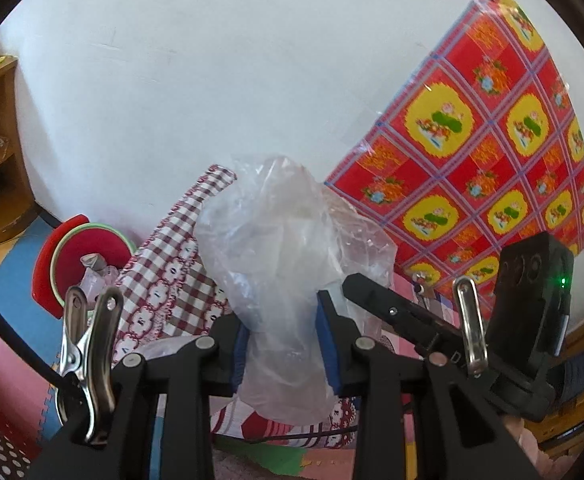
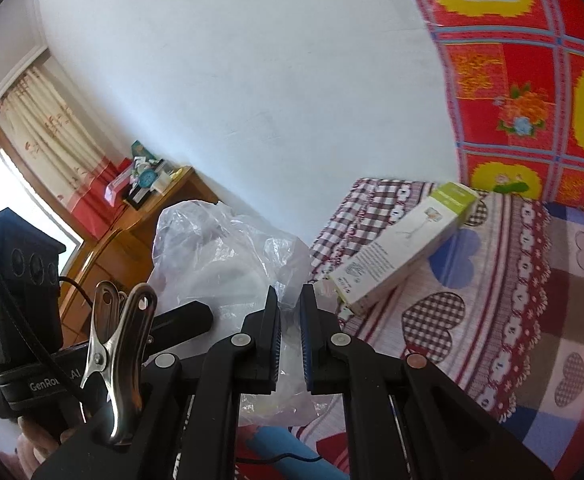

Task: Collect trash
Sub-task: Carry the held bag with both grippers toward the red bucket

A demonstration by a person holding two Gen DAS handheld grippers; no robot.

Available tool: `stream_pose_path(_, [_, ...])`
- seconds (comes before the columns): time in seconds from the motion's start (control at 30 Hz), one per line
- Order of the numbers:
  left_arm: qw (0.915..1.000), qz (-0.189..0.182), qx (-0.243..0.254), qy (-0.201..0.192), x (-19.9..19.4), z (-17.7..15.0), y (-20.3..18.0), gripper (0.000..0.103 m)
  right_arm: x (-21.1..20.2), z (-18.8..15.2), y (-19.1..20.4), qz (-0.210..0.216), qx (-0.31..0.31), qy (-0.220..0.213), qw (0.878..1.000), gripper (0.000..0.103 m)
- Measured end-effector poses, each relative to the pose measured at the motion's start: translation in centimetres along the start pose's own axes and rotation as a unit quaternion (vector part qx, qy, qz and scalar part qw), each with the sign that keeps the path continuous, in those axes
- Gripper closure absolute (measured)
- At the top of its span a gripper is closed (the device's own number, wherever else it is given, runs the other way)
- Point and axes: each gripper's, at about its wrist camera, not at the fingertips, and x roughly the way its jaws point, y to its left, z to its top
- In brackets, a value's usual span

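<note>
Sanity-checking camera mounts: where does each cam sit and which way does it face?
Left wrist: on the left gripper, looking along its fingers, angled down toward the bed and wall; shows the right gripper's finger.
Right wrist: on the right gripper, facing the bed and white box; the left gripper's finger shows.
Shared: the clear plastic bag, pinched by both.
</note>
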Motion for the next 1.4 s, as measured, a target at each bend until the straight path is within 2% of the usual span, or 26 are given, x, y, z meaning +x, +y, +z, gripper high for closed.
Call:
stream_pose_path(0.43, [0.9970, 0.050, -0.044, -0.040, -1.1, 1.4, 2.6, 0.071, 3.9, 2.9, 2.0, 0.051, -0.059, 0.037, 0.996, 0.093])
stream_pose_path(0.77, [0.9922, 0.080, -0.077, -0.057, -2.4, 2.8, 7.8, 0.071, 9.1, 4.3, 6.1, 0.074, -0.102, 0.069, 0.990, 0.093])
stream_pose_path(1.07, [0.9912, 0.075, -0.099, -0.046, -1.9, 4.5, 14.4, 0.071, 15.5, 4.9, 8.9, 0.071, -0.104, 0.099, 0.987, 0.093])
stream_pose_path(1.4, [0.9923, 0.063, -0.106, -0.015, 1.0, 6.4, 20.3, 0.071, 22.8, 4.8, 10.6, 0.059, -0.108, 0.136, 0.983, 0.093])
